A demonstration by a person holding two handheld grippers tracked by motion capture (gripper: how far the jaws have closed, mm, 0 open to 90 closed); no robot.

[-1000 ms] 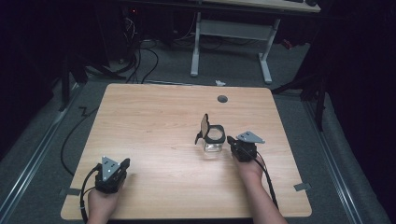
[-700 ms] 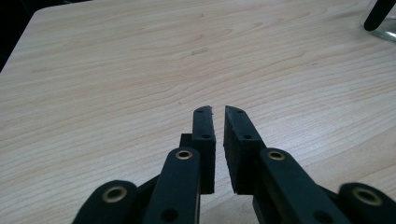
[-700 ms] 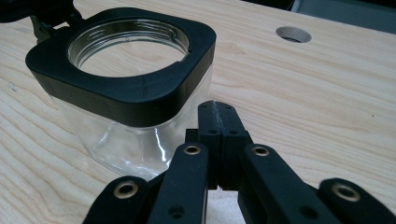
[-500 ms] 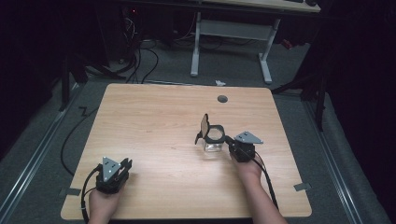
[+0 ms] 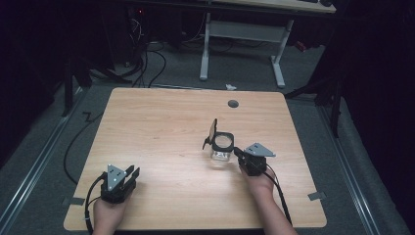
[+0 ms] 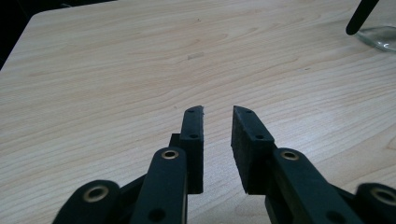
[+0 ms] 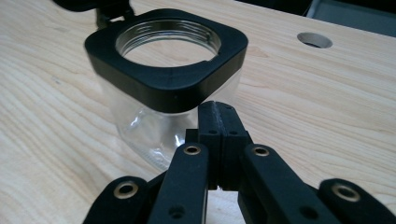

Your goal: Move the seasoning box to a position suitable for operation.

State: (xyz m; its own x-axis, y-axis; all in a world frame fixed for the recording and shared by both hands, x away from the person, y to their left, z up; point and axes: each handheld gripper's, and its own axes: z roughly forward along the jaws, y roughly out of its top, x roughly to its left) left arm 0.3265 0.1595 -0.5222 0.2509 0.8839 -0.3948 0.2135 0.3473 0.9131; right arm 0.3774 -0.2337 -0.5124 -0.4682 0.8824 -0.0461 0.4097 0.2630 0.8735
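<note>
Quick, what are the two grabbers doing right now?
Left gripper: open, holding nothing.
Right gripper: fingers shut together, empty, tips right by the glass jar.

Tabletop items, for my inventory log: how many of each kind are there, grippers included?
Clear jar with black collar and its lid flipped open: 1
Handheld grippers, left gripper and right gripper: 2
Total: 3

Legible text, labels, brands, numbers, signs: none on the wooden table (image 5: 161, 127), the glass jar (image 7: 154, 116), or either gripper.
</note>
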